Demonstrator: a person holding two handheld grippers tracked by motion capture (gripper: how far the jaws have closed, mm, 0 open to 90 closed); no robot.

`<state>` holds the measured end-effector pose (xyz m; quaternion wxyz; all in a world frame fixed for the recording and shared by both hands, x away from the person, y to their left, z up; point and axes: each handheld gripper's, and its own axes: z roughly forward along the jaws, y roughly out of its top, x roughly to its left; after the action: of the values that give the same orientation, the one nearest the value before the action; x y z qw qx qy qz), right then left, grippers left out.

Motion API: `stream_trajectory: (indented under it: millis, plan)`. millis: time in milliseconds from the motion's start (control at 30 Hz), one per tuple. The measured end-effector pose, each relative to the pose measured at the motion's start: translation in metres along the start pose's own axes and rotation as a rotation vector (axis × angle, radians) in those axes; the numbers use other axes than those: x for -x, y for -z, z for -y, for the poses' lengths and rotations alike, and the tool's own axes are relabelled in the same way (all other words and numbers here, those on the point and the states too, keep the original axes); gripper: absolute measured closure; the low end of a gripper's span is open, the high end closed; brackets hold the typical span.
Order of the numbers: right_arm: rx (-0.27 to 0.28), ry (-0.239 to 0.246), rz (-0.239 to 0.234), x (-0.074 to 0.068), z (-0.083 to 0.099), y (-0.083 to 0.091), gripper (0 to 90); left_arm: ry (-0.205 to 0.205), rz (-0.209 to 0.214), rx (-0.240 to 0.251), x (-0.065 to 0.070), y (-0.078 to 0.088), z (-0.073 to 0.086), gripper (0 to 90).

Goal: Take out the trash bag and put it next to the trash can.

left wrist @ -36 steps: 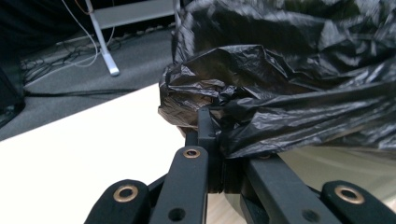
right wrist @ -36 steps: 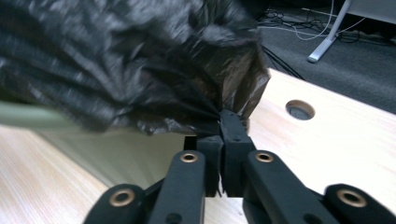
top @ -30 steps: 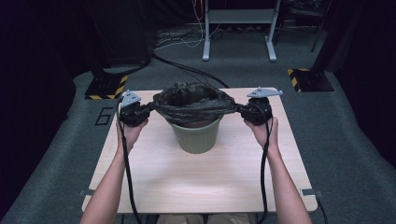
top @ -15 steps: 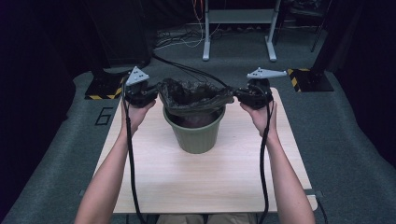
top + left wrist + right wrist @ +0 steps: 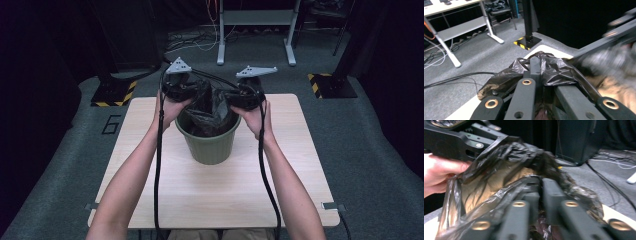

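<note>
Bag [image 5: 210,107], black plastic, gathered above green bin [image 5: 207,145] on table [image 5: 150,190]. Left gripper [image 5: 192,92] clamped on bag edge. Right gripper [image 5: 232,97] pinching opposite edge, jaws just easing apart.

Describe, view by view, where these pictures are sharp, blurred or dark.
High view: table evenly lit, green bin crisp, room behind falls into darkness. Left gripper view: its claw and the black bag are sharp, the other hand at right smears with motion. Right gripper view: soft throughout, with pale sheen on the bag's wrinkles.
</note>
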<state>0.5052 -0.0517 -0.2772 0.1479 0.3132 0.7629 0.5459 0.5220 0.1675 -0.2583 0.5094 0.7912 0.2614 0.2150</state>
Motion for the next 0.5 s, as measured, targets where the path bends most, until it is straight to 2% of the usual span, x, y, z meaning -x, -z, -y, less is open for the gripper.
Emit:
stream_trajectory:
  millis: [33, 100, 133, 200, 233, 267, 300, 433, 500]
  plan:
    - [-0.007, -0.004, -0.003, -0.001, 0.001, -0.005, 67.6, -0.004, 0.008, -0.002, 0.002, -0.001, -0.002, 89.9]
    - [-0.010, -0.020, -0.004, -0.002, 0.001, -0.015, 55.0, -0.008, 0.034, 0.003, 0.006, -0.003, -0.005, 89.9]
    - [-0.010, -0.025, -0.006, -0.002, 0.002, -0.019, 54.5, -0.008, 0.043, 0.005, 0.008, -0.004, -0.006, 89.9]
    - [-0.007, -0.032, 0.005, -0.003, 0.002, -0.027, 44.5, -0.008, 0.065, 0.013, 0.010, -0.006, -0.008, 90.0]
    - [-0.007, -0.042, 0.007, -0.003, 0.002, -0.031, 44.7, -0.009, 0.069, 0.013, 0.011, -0.006, -0.009, 89.9]
    - [-0.003, -0.046, 0.003, -0.003, 0.003, -0.034, 46.4, -0.008, 0.072, 0.015, 0.012, -0.007, -0.009, 89.9]
    - [0.005, -0.051, -0.002, -0.002, 0.004, -0.036, 52.5, -0.007, 0.077, 0.014, 0.012, -0.007, -0.010, 89.9]
    - [0.044, -0.074, -0.036, 0.001, 0.006, -0.041, 83.2, 0.006, 0.069, 0.017, 0.009, -0.007, -0.009, 89.8]
    - [0.047, -0.084, -0.046, 0.003, 0.006, -0.040, 89.4, 0.026, 0.054, 0.029, 0.005, -0.003, -0.008, 85.7]
